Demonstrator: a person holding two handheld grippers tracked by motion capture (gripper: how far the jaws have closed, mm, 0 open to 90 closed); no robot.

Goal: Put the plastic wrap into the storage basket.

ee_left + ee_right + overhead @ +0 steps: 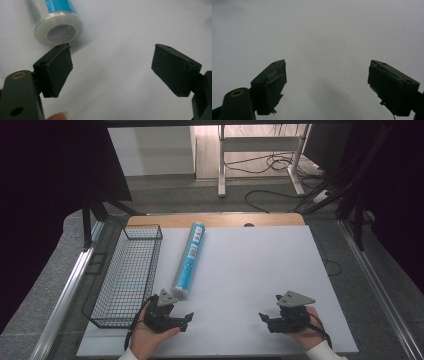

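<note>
lying on the white table (250, 265), a blue-and-white roll (189, 261) wrapped in clear film stretches away from the person, just beside a black wire basket (127, 275) at the table's left edge. the left tongs (175, 312) rest low at the roll's near end, jaws spread wide with nothing between them; in the left gripper view the roll's open core (61, 33) sits just past one jaw. the right tongs (270, 312), well apart to the right, are also spread wide over bare table.
</note>
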